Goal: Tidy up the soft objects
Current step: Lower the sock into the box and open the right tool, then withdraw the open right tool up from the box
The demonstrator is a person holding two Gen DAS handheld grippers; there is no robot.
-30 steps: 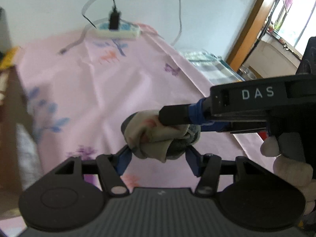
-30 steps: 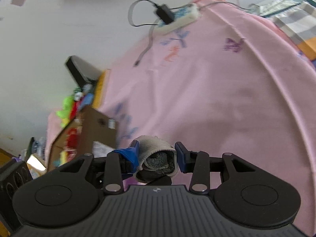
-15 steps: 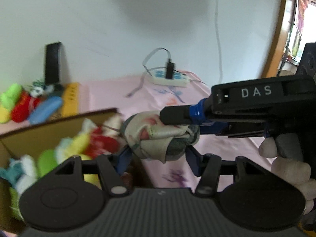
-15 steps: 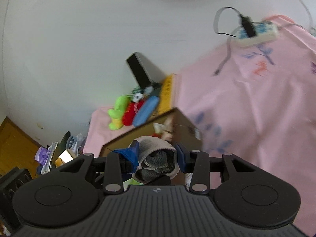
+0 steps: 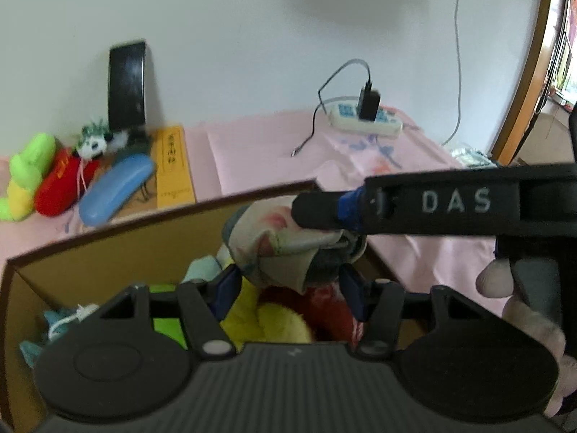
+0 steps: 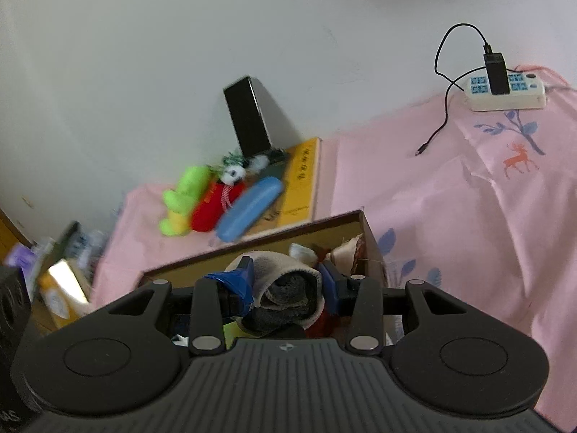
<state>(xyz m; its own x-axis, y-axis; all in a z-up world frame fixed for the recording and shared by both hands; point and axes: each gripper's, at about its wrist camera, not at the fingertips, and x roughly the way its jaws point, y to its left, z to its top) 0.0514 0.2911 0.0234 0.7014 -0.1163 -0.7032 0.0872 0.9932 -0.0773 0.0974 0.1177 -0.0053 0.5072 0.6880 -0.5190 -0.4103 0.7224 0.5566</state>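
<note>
Both grippers hold one rolled sock [image 5: 285,249] above the cardboard box [image 5: 119,252]: right gripper [image 6: 285,283] clamped, left gripper [image 5: 288,285] loosely flanking. Placement step; next, lower and release inside.

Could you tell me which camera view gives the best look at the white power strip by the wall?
The right wrist view: the power strip is sharp, showing its blue sockets, the black charger plugged in and the cable trailing across the pink sheet. The left wrist view shows it smaller and softer, with the sockets blurred.
</note>
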